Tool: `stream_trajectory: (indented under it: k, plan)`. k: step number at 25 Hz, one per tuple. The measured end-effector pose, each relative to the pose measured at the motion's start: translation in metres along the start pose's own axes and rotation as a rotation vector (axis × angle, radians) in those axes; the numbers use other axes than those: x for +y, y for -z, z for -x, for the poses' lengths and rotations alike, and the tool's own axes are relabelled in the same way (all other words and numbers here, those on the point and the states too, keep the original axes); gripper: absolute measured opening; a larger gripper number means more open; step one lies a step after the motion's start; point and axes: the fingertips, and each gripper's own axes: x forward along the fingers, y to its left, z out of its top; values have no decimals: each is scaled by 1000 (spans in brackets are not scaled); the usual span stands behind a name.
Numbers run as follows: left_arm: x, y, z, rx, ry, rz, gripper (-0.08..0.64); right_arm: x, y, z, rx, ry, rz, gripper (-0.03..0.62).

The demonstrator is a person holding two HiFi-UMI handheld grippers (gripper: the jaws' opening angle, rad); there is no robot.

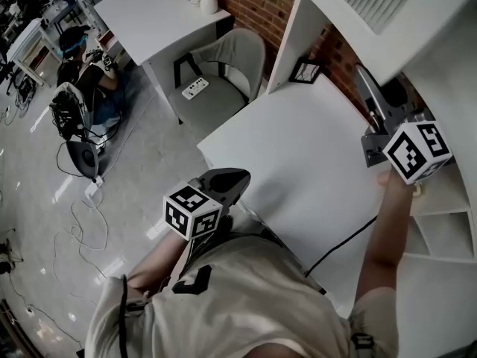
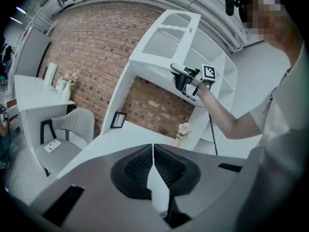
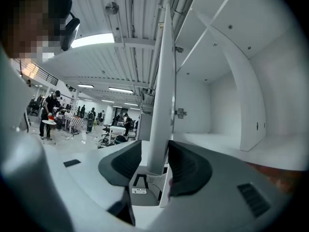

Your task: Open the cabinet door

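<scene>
cabinet door [image 3: 161, 81] ajar over white desk [image 1: 298, 148], brick wall [image 2: 91, 57] behind.

In your head view the cabinet door [image 1: 417, 28] runs off the top and right edges and hides your right gripper's [image 1: 369, 99] jaw tips. In the right gripper view the door's edge stands between the pads [image 3: 186, 166]; whether both press on it you cannot tell. The distant people [image 3: 50, 112] are too small to make out.
</scene>
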Motion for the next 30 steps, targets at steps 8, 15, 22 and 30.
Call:
stream_trajectory:
  k: [8,15,22,30]
  plan:
    - [-7,-3,-6,10,16,-23,23,3,-1,1,1,16,26,129]
    - [5,0,-4,11,-2,-17,23,10,3,-9,13,14,61,130]
    - [-3,-2,-8,12,21,-29,23,21,2,-5,18,-6,61,146]
    - [-4,-2,-9,2,23,-28,23,46,0,-11,25,-69,77,184]
